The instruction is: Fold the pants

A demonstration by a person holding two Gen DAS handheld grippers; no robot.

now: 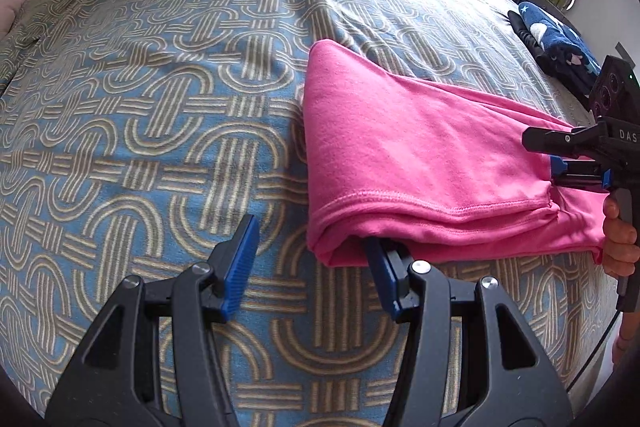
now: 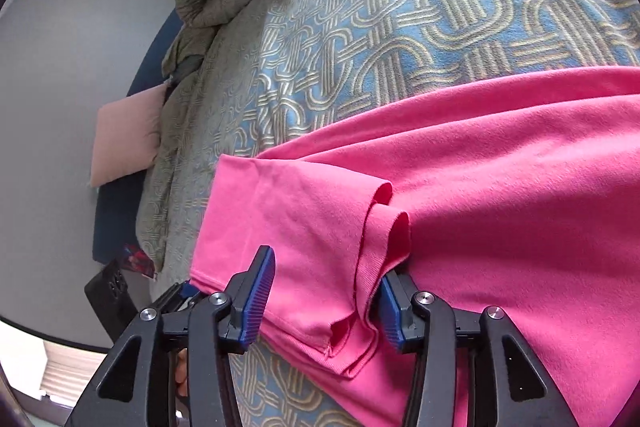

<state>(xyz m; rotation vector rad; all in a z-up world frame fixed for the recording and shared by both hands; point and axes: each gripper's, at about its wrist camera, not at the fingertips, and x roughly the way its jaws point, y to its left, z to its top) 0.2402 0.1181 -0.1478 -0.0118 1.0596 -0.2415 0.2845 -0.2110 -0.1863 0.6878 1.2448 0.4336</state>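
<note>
One pink pants [image 1: 420,155] folded on bedspread [image 1: 160,107], right of left gripper [image 1: 312,267]: jaws spread, right finger tip hidden under fold. Right gripper [image 2: 324,307] spread around hem layers; cloth hides right finger.

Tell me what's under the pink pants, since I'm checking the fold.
Under the pants lies the patterned bedspread. One left finger slips beneath their near edge; its tip is covered, as is the bedspread below.

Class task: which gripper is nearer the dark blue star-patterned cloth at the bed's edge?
Right. The right gripper sits just below the star-patterned cloth; the left gripper is farther, beyond the pink pants.
</note>
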